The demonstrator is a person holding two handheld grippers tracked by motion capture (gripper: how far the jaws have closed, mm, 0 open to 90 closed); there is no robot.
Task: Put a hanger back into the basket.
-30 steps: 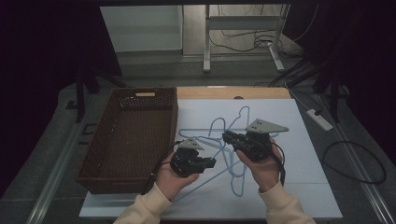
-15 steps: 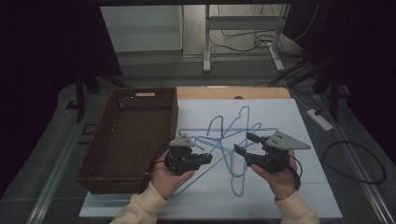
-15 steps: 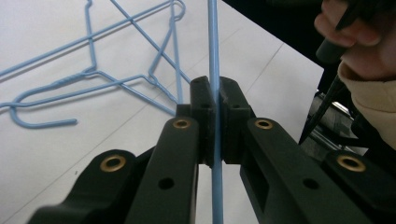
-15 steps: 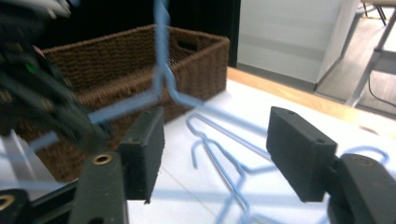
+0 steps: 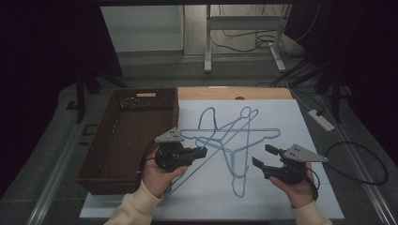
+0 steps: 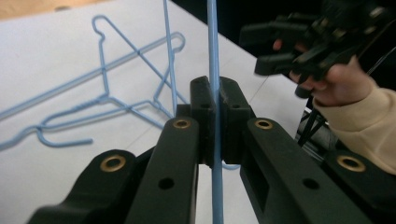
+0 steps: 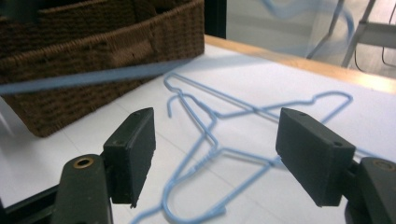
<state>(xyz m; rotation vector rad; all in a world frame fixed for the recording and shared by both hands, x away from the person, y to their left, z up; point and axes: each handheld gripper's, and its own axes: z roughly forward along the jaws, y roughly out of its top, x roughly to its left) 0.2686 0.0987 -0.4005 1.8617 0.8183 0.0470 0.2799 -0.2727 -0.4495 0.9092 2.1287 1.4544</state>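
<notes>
A tangle of blue wire hangers (image 5: 234,140) lies on the white sheet (image 5: 281,117). My left gripper (image 5: 204,151) (image 6: 214,88) is shut on one hanger's thin blue wire (image 6: 214,46), which runs straight up between its pads. That wire also crosses the right gripper view as a blurred blue bar (image 7: 93,77). My right gripper (image 5: 261,154) (image 7: 217,140) is off to the right of the pile. Its jaws have just been opening and stand wide, with nothing between them. It also appears in the left gripper view as the other hand's gripper (image 6: 299,46).
A brown wicker basket (image 5: 117,154) (image 7: 93,42) stands on the left, close beside my left hand. The table's wooden far edge (image 5: 263,93) shows beyond the sheet. A white power strip (image 5: 321,119) and cables lie on the floor to the right.
My right gripper has let go of the hanger, opened wide and moved right and down, away from the pile. My left hand has lifted a little with the wire still held.
</notes>
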